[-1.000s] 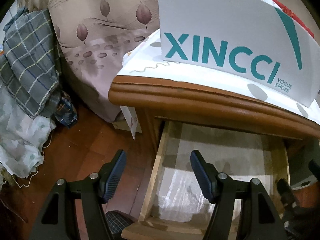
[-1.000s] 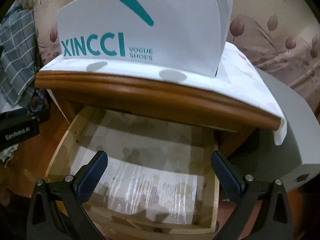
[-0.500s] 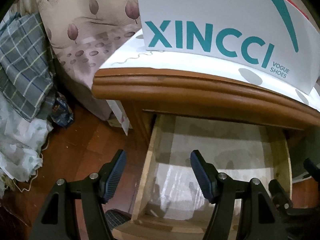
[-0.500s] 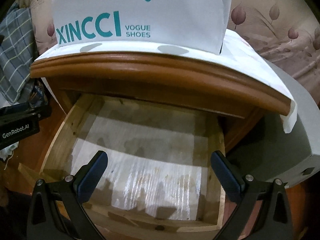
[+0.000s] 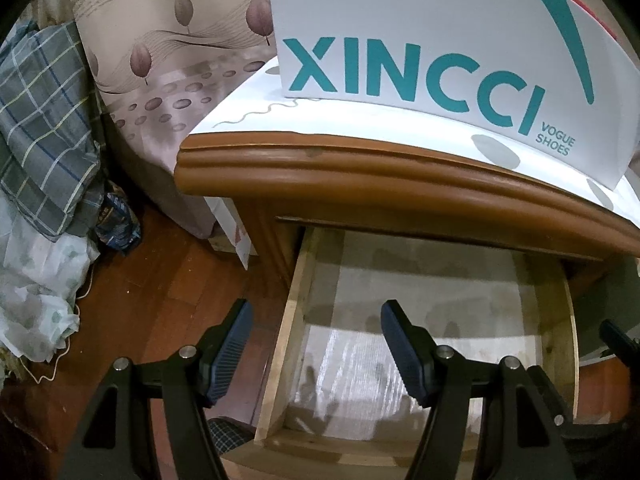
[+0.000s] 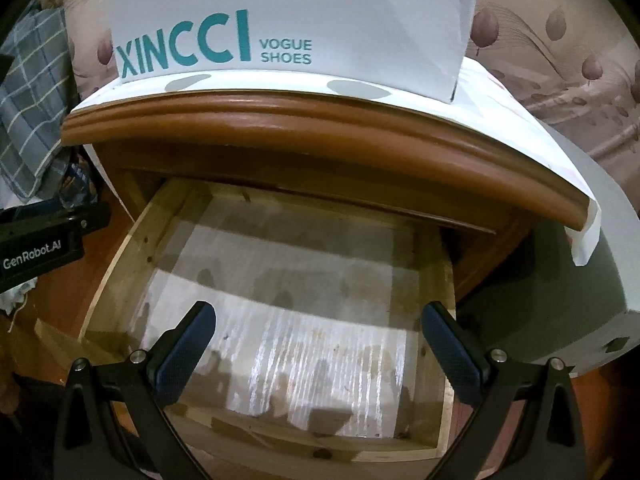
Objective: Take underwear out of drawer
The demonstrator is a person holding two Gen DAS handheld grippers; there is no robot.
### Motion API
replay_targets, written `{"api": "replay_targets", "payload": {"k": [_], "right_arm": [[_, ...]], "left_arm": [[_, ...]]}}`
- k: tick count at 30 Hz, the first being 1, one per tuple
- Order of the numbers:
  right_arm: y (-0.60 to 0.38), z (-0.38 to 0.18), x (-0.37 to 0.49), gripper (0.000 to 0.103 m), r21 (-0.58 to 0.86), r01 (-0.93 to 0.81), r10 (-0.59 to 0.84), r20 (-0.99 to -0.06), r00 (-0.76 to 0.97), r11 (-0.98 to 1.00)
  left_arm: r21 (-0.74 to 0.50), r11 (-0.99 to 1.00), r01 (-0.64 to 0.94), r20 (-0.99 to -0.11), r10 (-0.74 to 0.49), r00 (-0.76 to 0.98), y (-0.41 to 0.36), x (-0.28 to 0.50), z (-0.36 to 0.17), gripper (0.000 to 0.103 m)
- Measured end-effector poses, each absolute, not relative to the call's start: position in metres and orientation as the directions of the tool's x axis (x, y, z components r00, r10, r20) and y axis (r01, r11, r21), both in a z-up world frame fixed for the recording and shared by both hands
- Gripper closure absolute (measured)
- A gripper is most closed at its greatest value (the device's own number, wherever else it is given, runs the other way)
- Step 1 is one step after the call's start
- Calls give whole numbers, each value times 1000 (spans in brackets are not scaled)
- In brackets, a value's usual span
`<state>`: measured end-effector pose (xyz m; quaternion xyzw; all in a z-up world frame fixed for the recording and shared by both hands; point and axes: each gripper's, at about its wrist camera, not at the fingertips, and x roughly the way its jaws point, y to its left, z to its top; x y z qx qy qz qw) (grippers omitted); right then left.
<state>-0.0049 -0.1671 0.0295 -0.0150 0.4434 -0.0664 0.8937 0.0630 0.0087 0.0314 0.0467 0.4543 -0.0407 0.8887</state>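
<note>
Since a second ago little has moved: our left view has slid a touch, so the box (image 5: pixel 460 40) and the wooden top (image 5: pixel 400 176) sit further right and nearer, while both grippers hang above the pulled-out drawer as they did. In the left view, our left gripper (image 5: pixel 316 344) is spread with nothing between its pads, straddling the drawer's (image 5: pixel 276 340) left wall, one pad over the floor (image 5: pixel 152 292), the other over the liner (image 5: pixel 440 312); we judge it parked there to leave the opening free. A plaid cloth (image 5: pixel 40 120) lies far left. In the right view, our right gripper (image 6: pixel 318 354) is spread wide and empty, centred over the drawer (image 6: pixel 116 264), well placed for a reach in. The liner (image 6: pixel 312 300) looks bare: we see no underwear in either view, so it may be tucked under the top (image 6: pixel 320 136) at the far end, or already out; we cannot tell. The left gripper's body (image 6: pixel 40 240) shows at the left edge.
</note>
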Motion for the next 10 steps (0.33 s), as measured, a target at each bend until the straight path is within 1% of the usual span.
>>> {"api": "replay_targets", "payload": {"k": [5, 10], "right_arm": [[-165, 28, -6, 2, -93, 96, -132, -792, 597, 991], [-165, 28, -6, 2, -94, 96, -133, -791, 597, 991]], "left_arm": [[37, 992, 122, -805, -42, 591, 8, 61, 32, 35], [62, 989, 135, -799, -32, 600, 3, 59, 35, 35]]}}
